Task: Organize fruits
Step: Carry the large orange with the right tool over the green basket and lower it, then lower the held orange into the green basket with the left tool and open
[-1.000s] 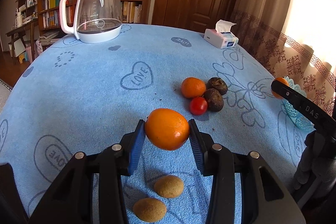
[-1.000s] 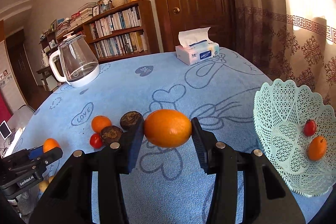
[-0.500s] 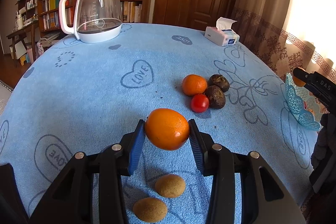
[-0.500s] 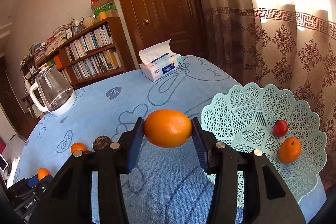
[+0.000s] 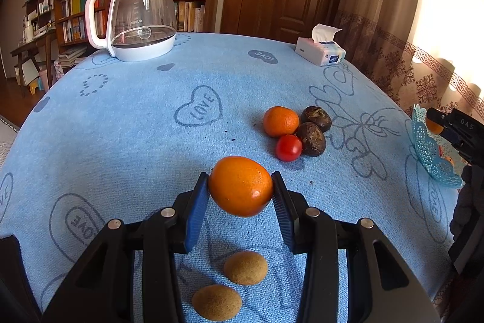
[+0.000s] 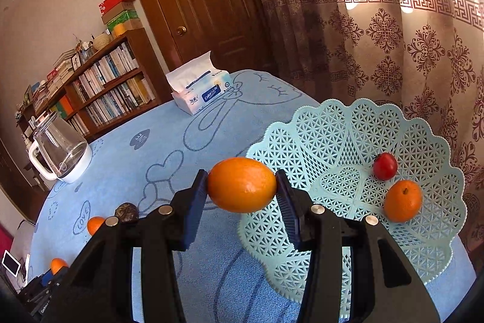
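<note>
My left gripper [image 5: 241,186] is shut on an orange [image 5: 240,185], held above the blue tablecloth. Beyond it lie a small orange [image 5: 280,121], a red tomato [image 5: 288,147] and two dark round fruits [image 5: 311,138]. Two brown kiwis [image 5: 245,267] lie under the left gripper. My right gripper [image 6: 241,185] is shut on another orange [image 6: 241,184], just left of the pale green lattice basket [image 6: 338,135]. The basket holds a tomato [image 6: 384,166] and a small orange [image 6: 403,200]. In the left wrist view the basket [image 5: 429,150] and the right gripper's tip show at the right edge.
A glass kettle [image 5: 139,17] stands at the table's far left and a tissue box [image 5: 320,52] at the far right. A bookshelf, a wooden door and patterned curtains are behind the table. The basket sits near the table's right edge.
My right gripper has carried its orange to the right, and the basket has come closer and larger in its view. The left gripper has stayed put with its orange.
</note>
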`<act>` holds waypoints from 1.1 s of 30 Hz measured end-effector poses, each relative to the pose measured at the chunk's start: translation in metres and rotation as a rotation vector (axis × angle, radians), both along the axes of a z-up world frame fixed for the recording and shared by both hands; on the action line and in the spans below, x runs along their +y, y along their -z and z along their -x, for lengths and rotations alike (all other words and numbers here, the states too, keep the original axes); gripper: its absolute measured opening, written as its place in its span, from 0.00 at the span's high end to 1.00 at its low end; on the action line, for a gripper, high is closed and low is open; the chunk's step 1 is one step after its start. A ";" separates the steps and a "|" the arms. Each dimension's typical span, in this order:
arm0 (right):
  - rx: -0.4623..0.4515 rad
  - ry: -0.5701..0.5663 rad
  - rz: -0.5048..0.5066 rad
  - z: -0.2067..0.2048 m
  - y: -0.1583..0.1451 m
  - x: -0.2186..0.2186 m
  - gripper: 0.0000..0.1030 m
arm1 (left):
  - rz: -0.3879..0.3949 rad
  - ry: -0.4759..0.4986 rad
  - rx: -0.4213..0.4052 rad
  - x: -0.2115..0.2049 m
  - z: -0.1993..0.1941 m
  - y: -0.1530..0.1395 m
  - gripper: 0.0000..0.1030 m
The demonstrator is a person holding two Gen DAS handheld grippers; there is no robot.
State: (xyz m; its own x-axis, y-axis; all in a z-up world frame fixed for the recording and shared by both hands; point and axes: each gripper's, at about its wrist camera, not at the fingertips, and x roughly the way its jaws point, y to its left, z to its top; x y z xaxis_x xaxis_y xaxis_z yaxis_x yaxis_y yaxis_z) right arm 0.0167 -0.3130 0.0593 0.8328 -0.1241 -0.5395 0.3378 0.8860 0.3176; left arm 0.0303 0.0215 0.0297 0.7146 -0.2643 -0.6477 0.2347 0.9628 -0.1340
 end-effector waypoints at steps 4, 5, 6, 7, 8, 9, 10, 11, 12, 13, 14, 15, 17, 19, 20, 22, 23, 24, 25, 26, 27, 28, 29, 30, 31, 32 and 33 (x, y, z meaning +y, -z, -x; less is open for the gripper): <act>0.004 0.026 -0.021 0.001 0.003 -0.007 0.55 | -0.001 0.000 0.001 0.000 0.000 0.000 0.59; 0.005 0.030 -0.025 0.001 0.003 -0.008 0.54 | -0.001 0.000 0.001 0.000 0.000 0.001 0.59; 0.005 0.035 -0.029 0.002 0.003 -0.009 0.55 | -0.001 0.000 0.000 0.000 0.000 0.001 0.59; 0.006 0.039 -0.034 0.002 0.004 -0.010 0.55 | -0.001 0.000 0.000 0.000 0.000 0.001 0.59; 0.008 0.041 -0.040 0.001 0.005 -0.011 0.55 | -0.001 0.000 0.000 0.000 0.000 0.001 0.59; 0.010 0.044 -0.048 0.002 0.005 -0.013 0.54 | -0.001 0.000 0.001 0.000 0.000 0.001 0.59; 0.013 0.047 -0.057 0.002 0.007 -0.014 0.54 | -0.001 0.000 0.001 0.000 0.000 0.001 0.59; 0.016 0.050 -0.064 0.001 0.008 -0.015 0.54 | 0.000 0.000 0.001 0.000 0.000 0.001 0.59; 0.018 0.054 -0.070 0.001 0.009 -0.017 0.54 | 0.000 -0.001 0.002 0.000 0.000 0.001 0.59; 0.021 0.057 -0.075 0.002 0.009 -0.018 0.54 | 0.000 -0.001 0.003 0.000 0.000 0.002 0.59; 0.022 0.061 -0.081 0.002 0.010 -0.019 0.54 | 0.000 -0.001 0.003 0.001 0.000 0.003 0.59; 0.023 0.064 -0.085 0.002 0.011 -0.020 0.54 | -0.001 -0.001 0.003 0.001 0.000 0.003 0.59; 0.025 0.067 -0.090 0.002 0.012 -0.022 0.54 | -0.001 -0.001 0.003 0.001 0.000 0.003 0.59; 0.027 0.068 -0.098 0.002 0.012 -0.023 0.54 | -0.001 -0.002 0.003 0.001 0.000 0.003 0.59; 0.027 0.070 -0.102 0.002 0.012 -0.024 0.54 | -0.001 -0.002 0.003 0.000 0.000 0.002 0.59; 0.020 0.076 -0.107 0.003 0.011 -0.025 0.51 | -0.001 -0.002 0.003 0.000 0.000 0.002 0.59; 0.016 0.081 -0.109 0.004 0.011 -0.027 0.49 | -0.001 -0.002 0.003 0.001 0.000 0.002 0.59; 0.009 0.087 -0.112 0.006 0.010 -0.028 0.46 | -0.001 -0.002 0.002 0.001 0.000 0.002 0.59; 0.003 0.093 -0.113 0.007 0.009 -0.029 0.45 | -0.002 -0.002 0.003 0.001 0.000 0.003 0.59; 0.000 0.097 -0.112 0.008 0.008 -0.030 0.45 | -0.002 -0.003 0.002 0.001 0.000 0.003 0.59; -0.002 0.100 -0.112 0.009 0.007 -0.030 0.45 | -0.002 -0.003 0.002 0.001 0.000 0.003 0.59; -0.005 0.103 -0.112 0.010 0.007 -0.032 0.45 | -0.003 -0.003 0.002 0.002 0.000 0.003 0.59; -0.008 0.106 -0.113 0.011 0.006 -0.033 0.45 | -0.004 -0.004 0.000 0.002 0.000 0.003 0.59; -0.011 0.108 -0.113 0.012 0.005 -0.034 0.45 | -0.006 -0.006 -0.001 0.002 0.001 0.003 0.59; -0.016 0.112 -0.114 0.013 0.004 -0.036 0.45 | -0.008 -0.007 -0.003 0.002 0.001 0.002 0.59; -0.020 0.115 -0.114 0.015 0.002 -0.038 0.45 | -0.009 -0.008 -0.005 0.002 0.001 0.001 0.59; -0.025 0.118 -0.114 0.016 0.000 -0.040 0.45 | -0.010 -0.009 -0.007 0.001 0.002 -0.001 0.59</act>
